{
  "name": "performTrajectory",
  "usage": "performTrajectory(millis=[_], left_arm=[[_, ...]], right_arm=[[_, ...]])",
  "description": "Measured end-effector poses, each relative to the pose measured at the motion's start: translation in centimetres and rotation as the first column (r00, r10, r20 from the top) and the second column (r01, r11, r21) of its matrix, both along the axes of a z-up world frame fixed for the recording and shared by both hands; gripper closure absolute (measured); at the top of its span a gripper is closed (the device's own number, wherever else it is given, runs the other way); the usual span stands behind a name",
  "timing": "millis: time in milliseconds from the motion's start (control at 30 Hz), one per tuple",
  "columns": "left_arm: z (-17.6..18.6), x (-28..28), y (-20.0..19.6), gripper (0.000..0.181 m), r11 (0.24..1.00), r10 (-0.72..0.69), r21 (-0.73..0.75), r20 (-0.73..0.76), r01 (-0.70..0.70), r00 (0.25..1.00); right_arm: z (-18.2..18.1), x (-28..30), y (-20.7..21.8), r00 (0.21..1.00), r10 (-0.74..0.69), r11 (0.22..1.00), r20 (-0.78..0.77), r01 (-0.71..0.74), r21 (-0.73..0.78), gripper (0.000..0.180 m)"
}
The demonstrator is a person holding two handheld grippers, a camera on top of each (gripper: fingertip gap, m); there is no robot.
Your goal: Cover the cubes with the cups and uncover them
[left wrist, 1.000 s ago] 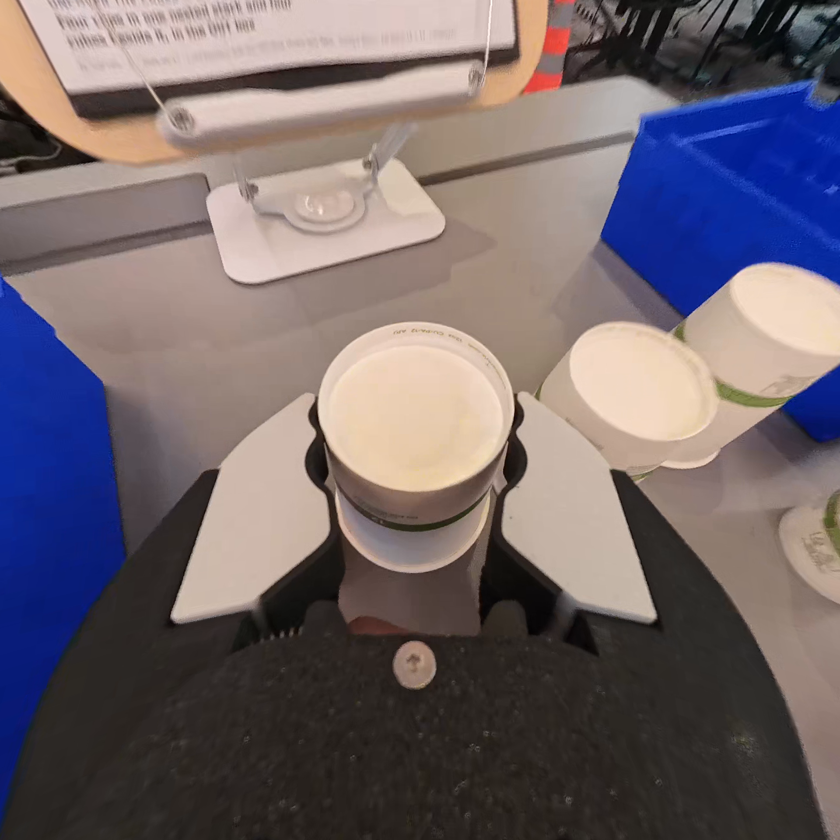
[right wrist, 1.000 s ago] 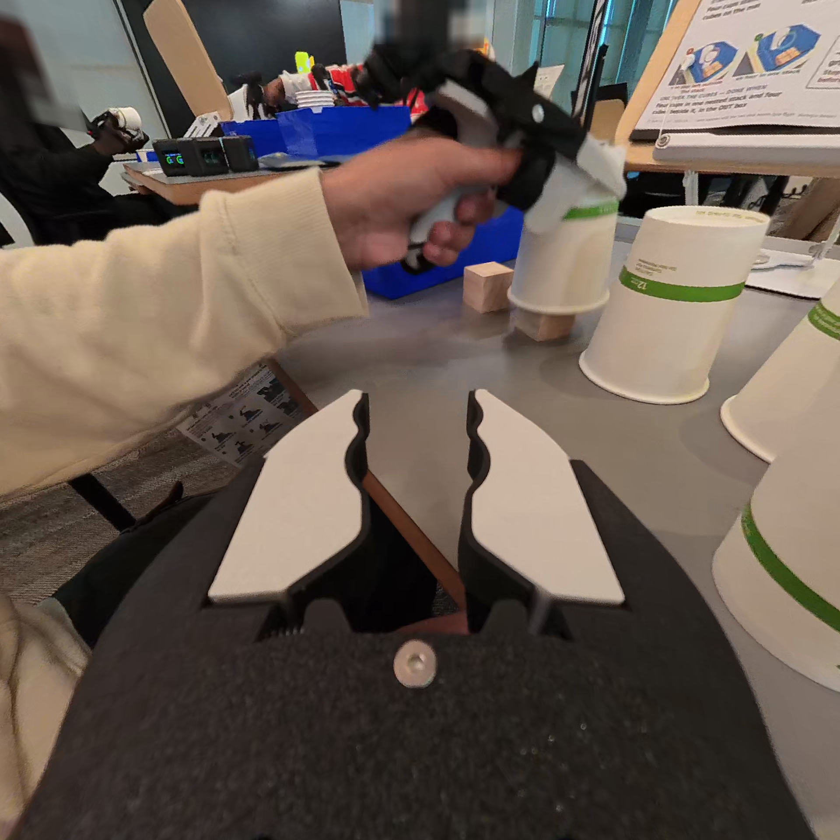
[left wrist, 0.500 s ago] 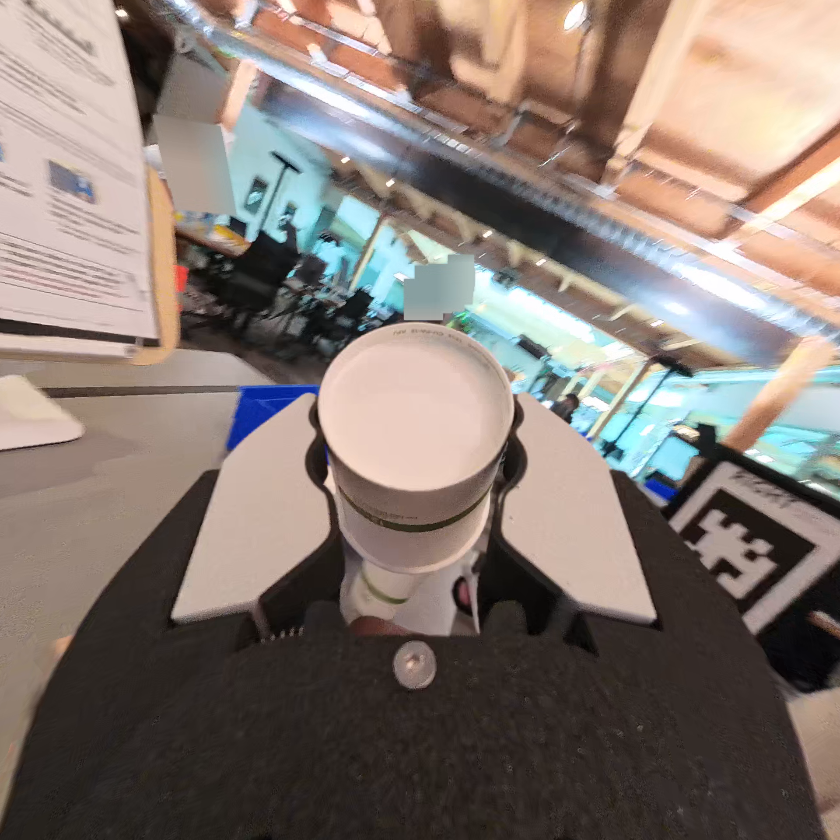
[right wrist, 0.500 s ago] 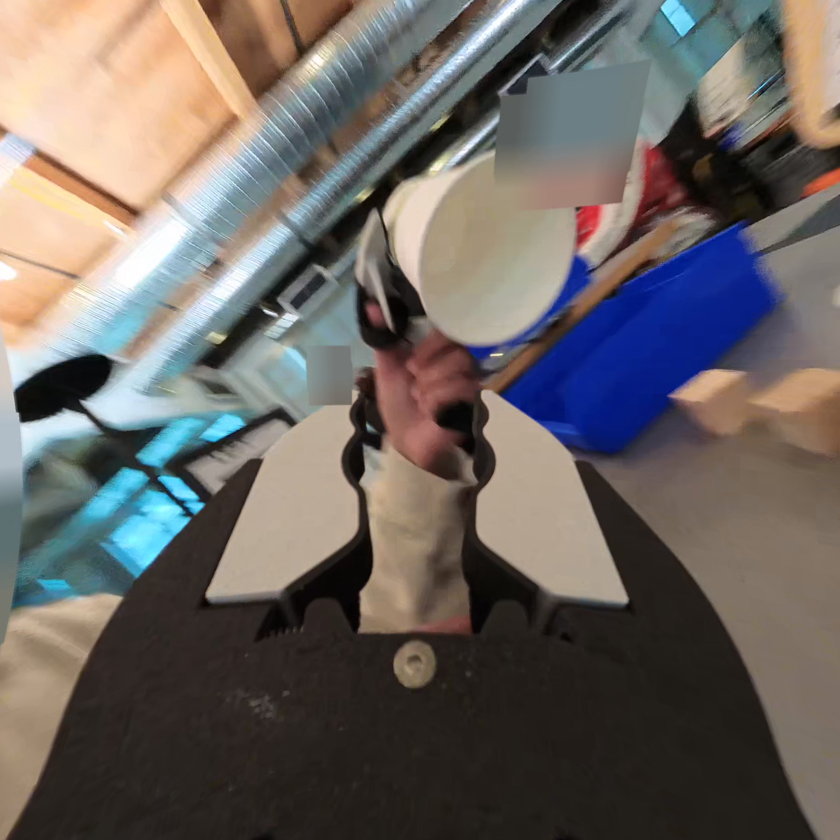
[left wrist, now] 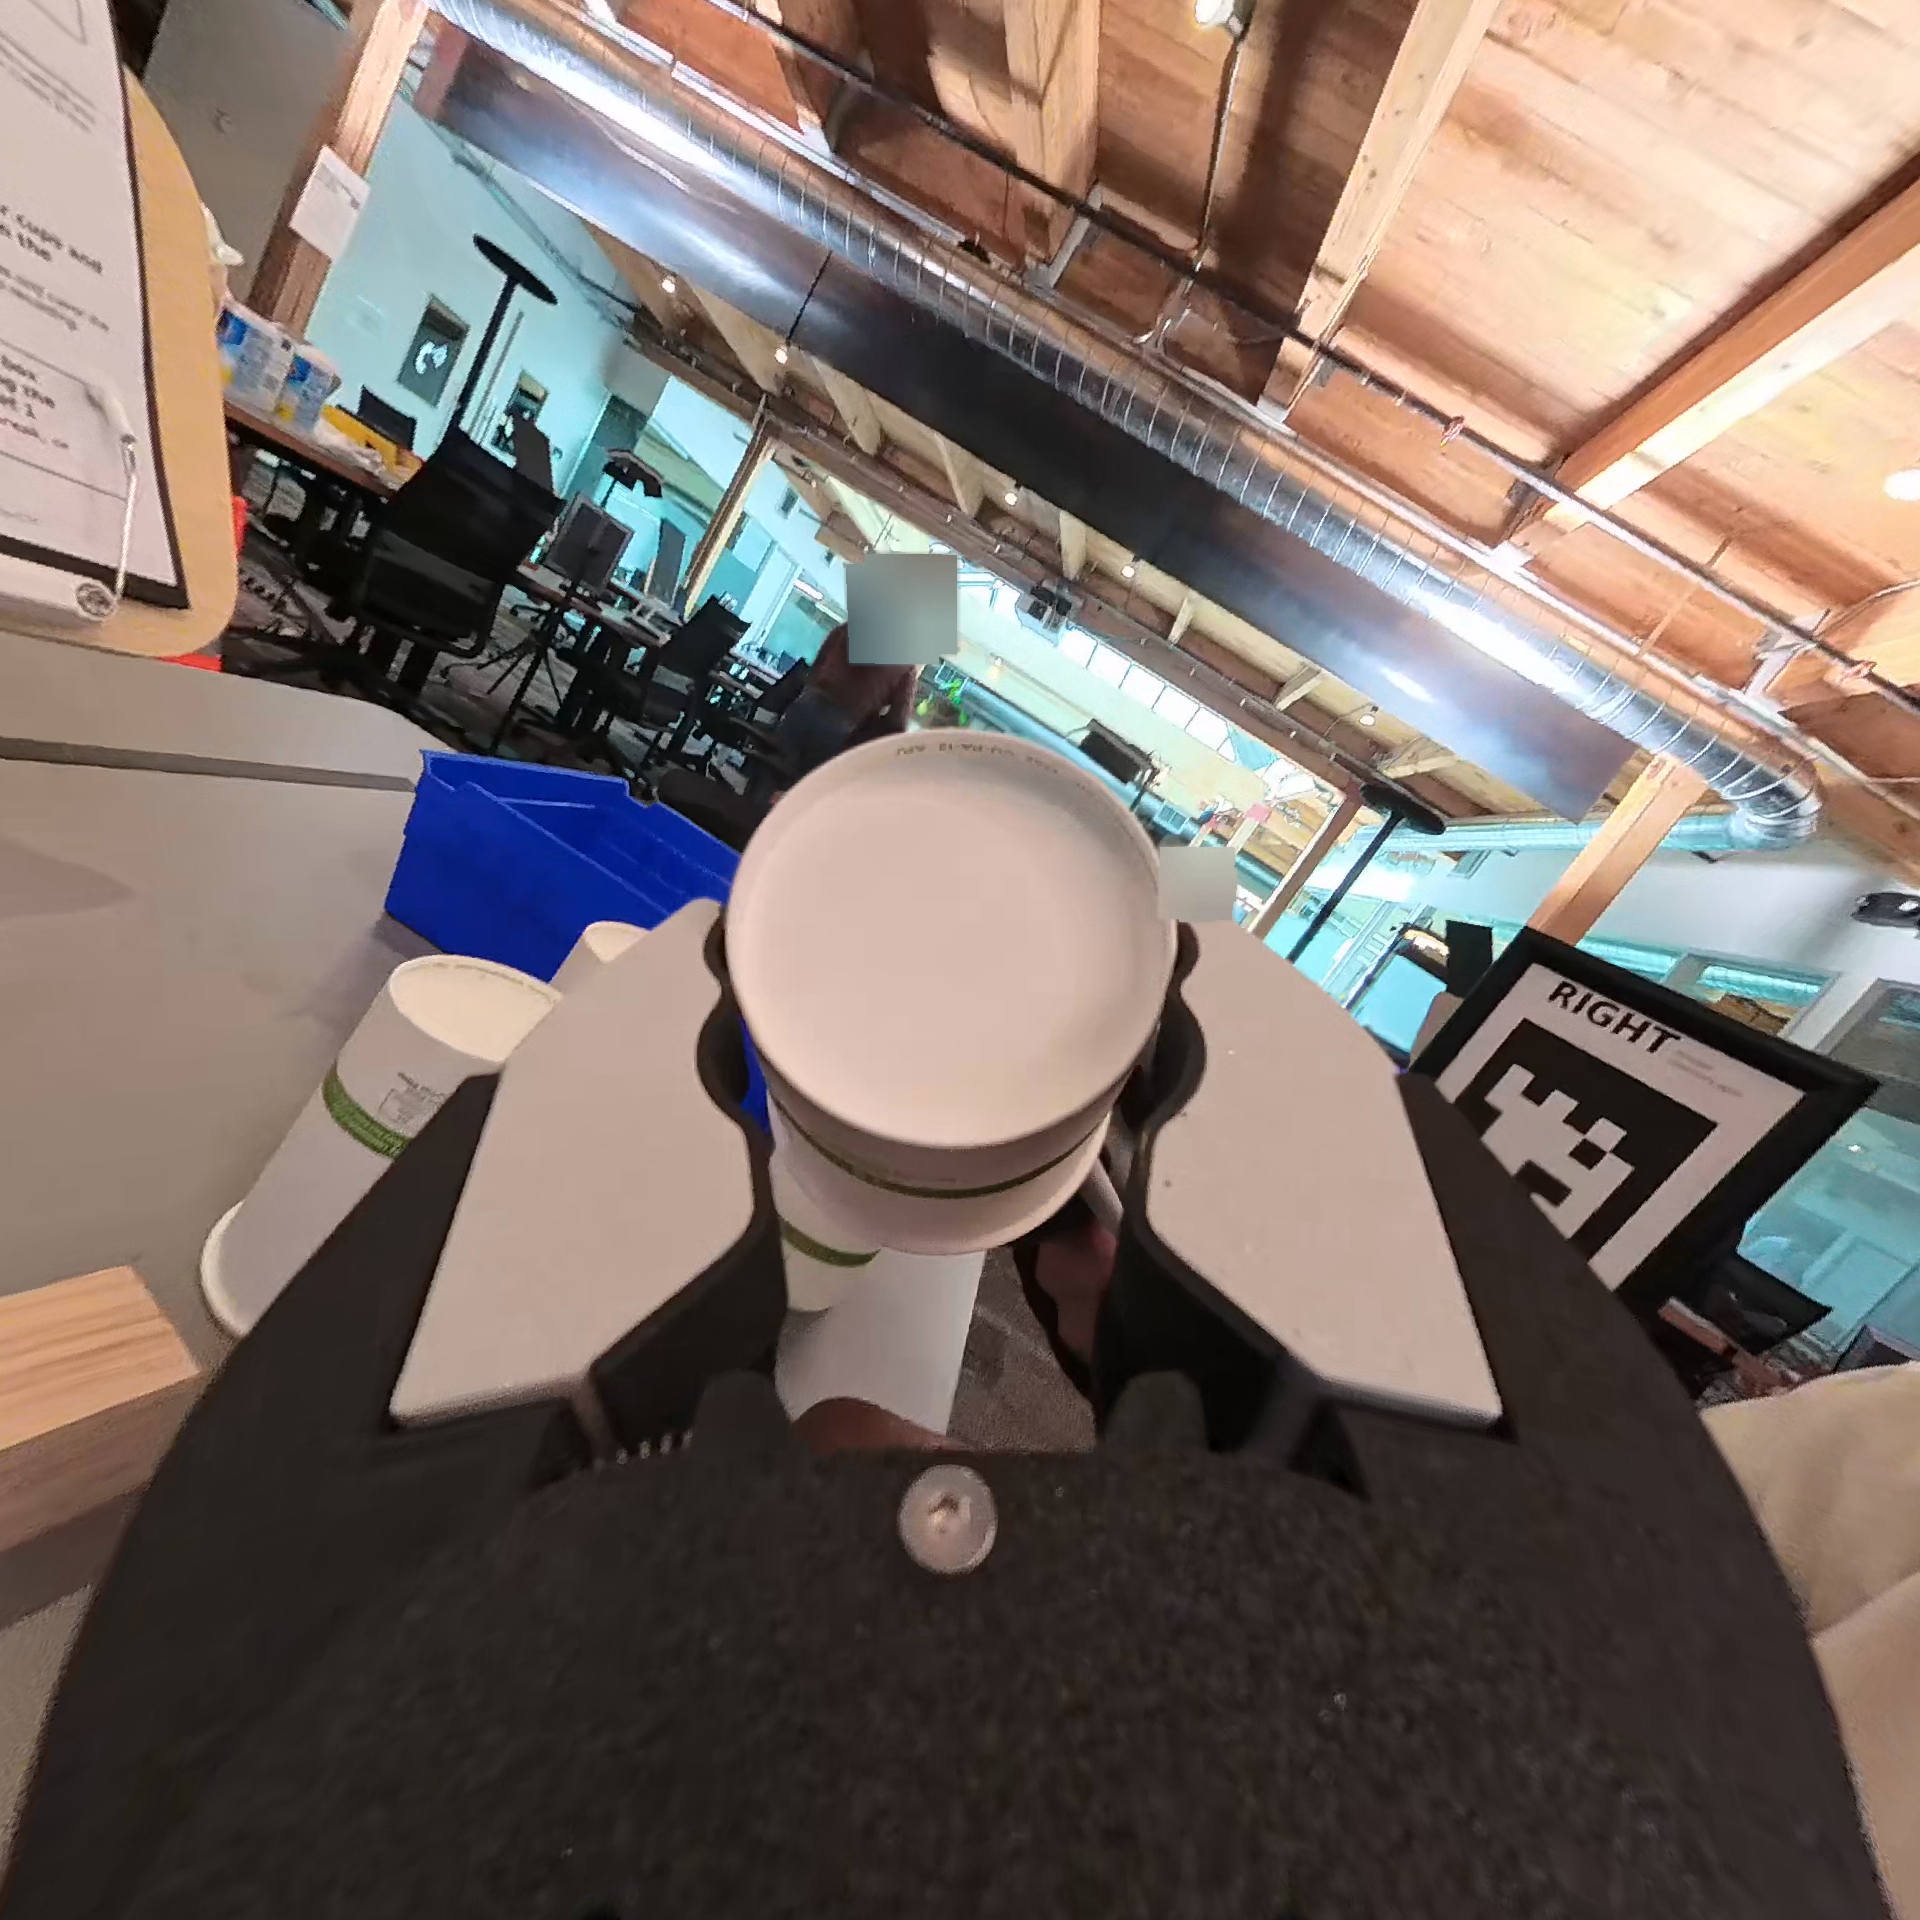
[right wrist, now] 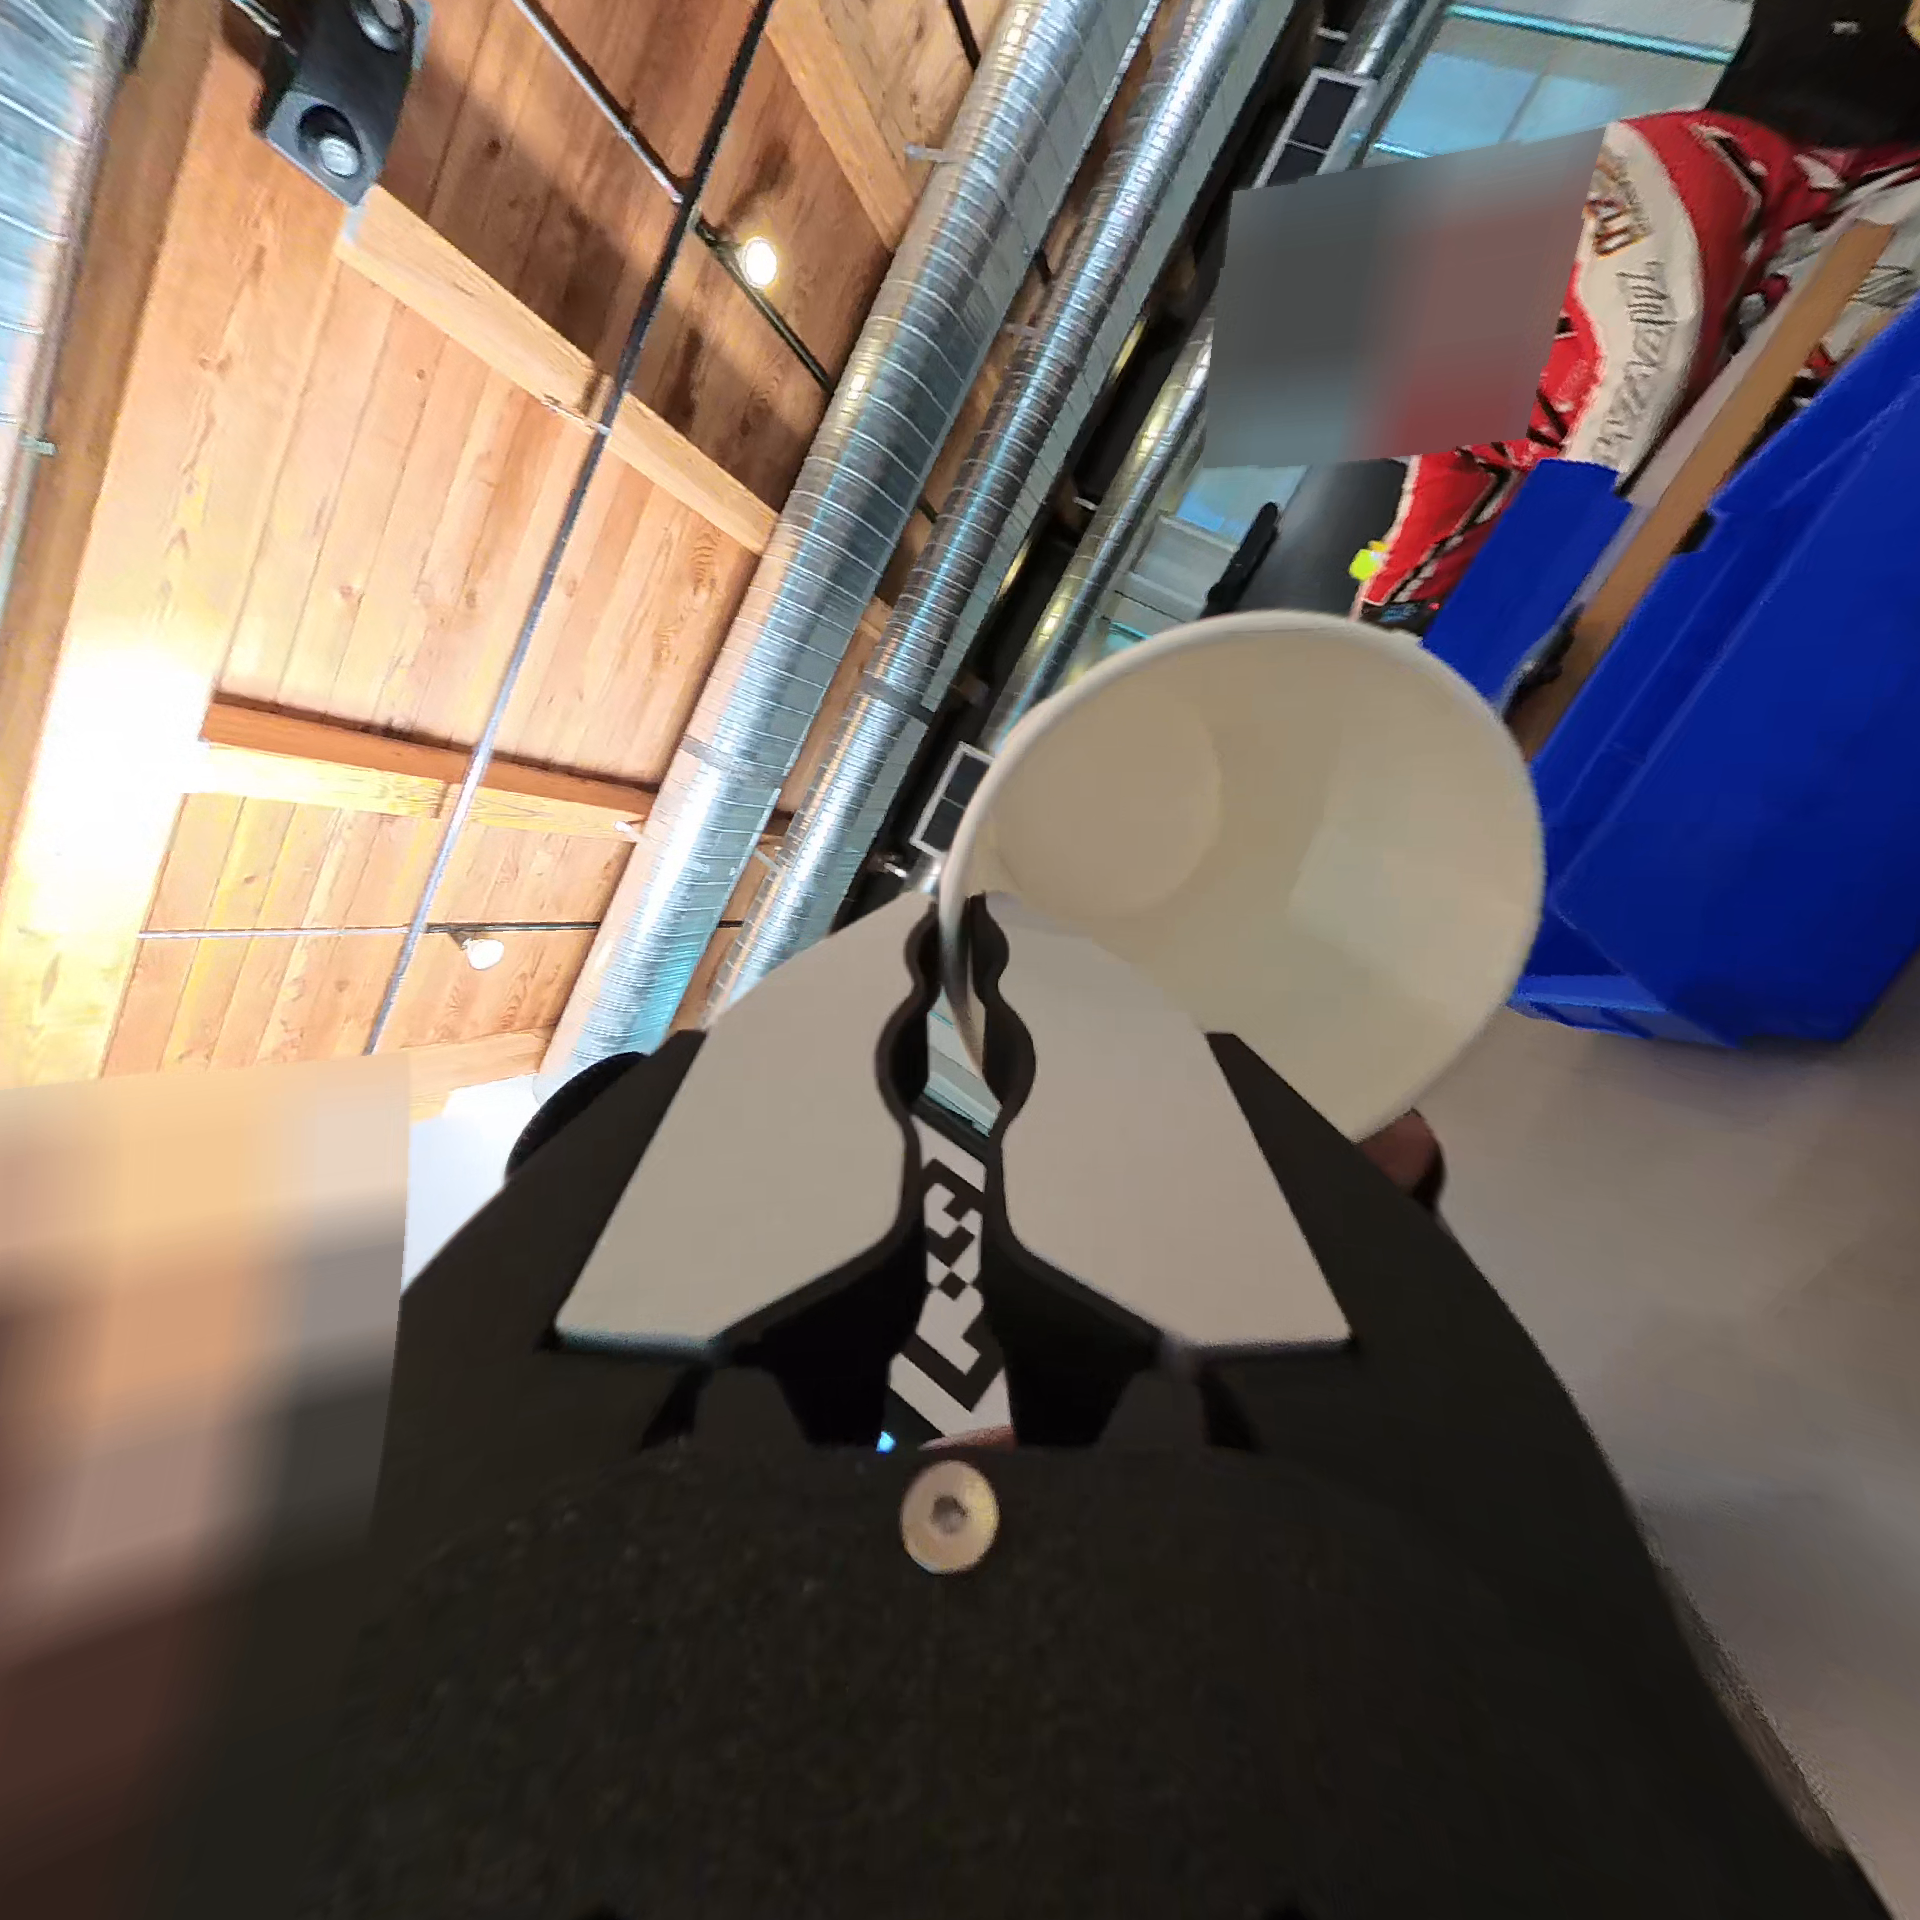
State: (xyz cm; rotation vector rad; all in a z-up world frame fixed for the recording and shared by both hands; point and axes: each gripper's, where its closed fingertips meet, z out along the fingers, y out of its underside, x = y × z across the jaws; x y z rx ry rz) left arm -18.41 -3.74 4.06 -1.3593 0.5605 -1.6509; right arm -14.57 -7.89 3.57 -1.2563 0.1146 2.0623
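Note:
My left gripper (left wrist: 951, 925) is shut on a white paper cup with a green band (left wrist: 940, 997), held in the air with its base toward the camera. In the right wrist view the same cup (right wrist: 1278, 862) shows its open mouth. My right gripper (right wrist: 961, 935) is shut on the cup's rim, pinching the wall at the near left edge. An upside-down cup (left wrist: 384, 1101) stands on the grey table (left wrist: 156, 987). A wooden cube (left wrist: 73, 1382) lies uncovered at the lower left. Another cup (left wrist: 862, 1288) shows partly between the left fingers.
A blue bin (left wrist: 540, 862) stands on the table behind the cups, and blue bins (right wrist: 1714, 831) show at the right of the right wrist view. A clipboard with a sheet (left wrist: 73, 312) stands at far left. The right gripper's marker tag (left wrist: 1590, 1122) is close by.
My left gripper lifted the cup off the table and tipped it up. My right gripper swung up to it and closed on its rim.

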Motion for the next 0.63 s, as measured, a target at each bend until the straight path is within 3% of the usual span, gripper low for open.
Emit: performTrajectory(millis=[200, 267, 333, 400, 500, 567, 633], left_arm=[[-1.6, -1.9, -2.0, 0.094, 0.998, 0.032, 0.063, -0.142, -0.023, 0.989], [-3.6, -2.7, -2.6, 0.094, 0.992, 0.100, 0.100, -0.257, -0.077, 0.961], [-7.1, -3.4, -2.9, 0.097, 0.978, 0.204, 0.136, -0.417, -0.161, 0.886], [-10.9, -4.7, -2.7, 0.098, 0.941, 0.339, 0.216, -0.564, -0.262, 0.753], [-13.8, -6.3, -2.3, 0.100, 0.882, 0.467, 0.311, -0.670, -0.354, 0.577], [-13.8, -6.5, -2.2, 0.102, 0.861, 0.503, 0.340, -0.673, -0.378, 0.542], [-13.4, -6.3, -2.3, 0.102, 0.854, 0.516, 0.353, -0.665, -0.382, 0.540]], right_arm=[[-0.1, 2.0, -0.4, 0.980, -0.089, 0.994, 0.179, 0.075, 0.086, 0.178], [0.6, 3.8, -0.4, 0.931, -0.183, 0.976, 0.316, 0.135, 0.169, 0.178], [1.7, 6.3, -0.4, 0.828, -0.289, 0.945, 0.480, 0.165, 0.284, 0.178], [2.4, 8.8, -0.6, 0.635, -0.375, 0.909, 0.676, 0.107, 0.404, 0.178], [2.0, 13.0, -1.1, 0.197, -0.464, 0.868, 0.864, -0.097, 0.488, 0.178], [1.1, 15.6, -1.3, -0.064, -0.451, 0.877, 0.890, -0.218, 0.429, 0.178], [0.0, 17.1, -2.0, -0.249, -0.404, 0.889, 0.880, -0.335, 0.313, 0.178]])
